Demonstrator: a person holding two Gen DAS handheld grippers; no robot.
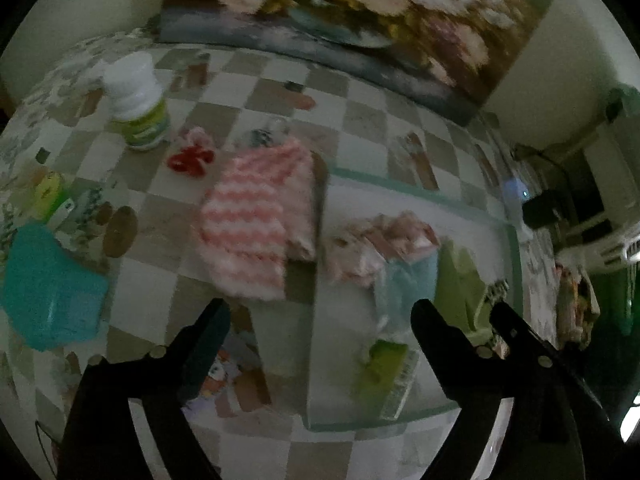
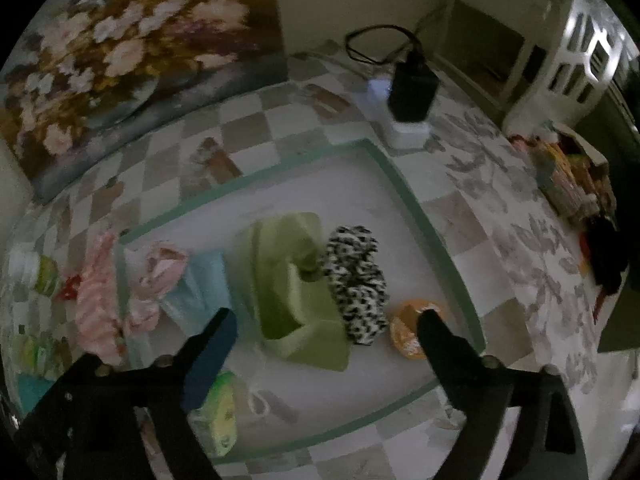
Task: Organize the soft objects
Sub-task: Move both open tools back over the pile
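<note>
A white tray with a green rim (image 2: 400, 184) lies on the checkered table. In it lie a green cloth (image 2: 296, 280), a black-and-white spotted cloth (image 2: 356, 280), a light blue cloth (image 2: 204, 284), a pink cloth (image 2: 160, 268) and an orange piece (image 2: 408, 332). A pink-and-white striped fuzzy cloth (image 1: 252, 220) lies on the table just left of the tray (image 1: 400, 192), with a small red item (image 1: 190, 160) beyond it. My left gripper (image 1: 320, 320) is open and empty above the tray's left edge. My right gripper (image 2: 326, 332) is open and empty above the green cloth.
A white jar with a green label (image 1: 138, 100) and a teal container (image 1: 52, 288) stand at the left. A flower painting (image 1: 340, 12) leans on the back wall. A black charger on a white block (image 2: 412, 92) stands behind the tray. A yellow-green packet (image 2: 216, 416) lies at the tray's near corner.
</note>
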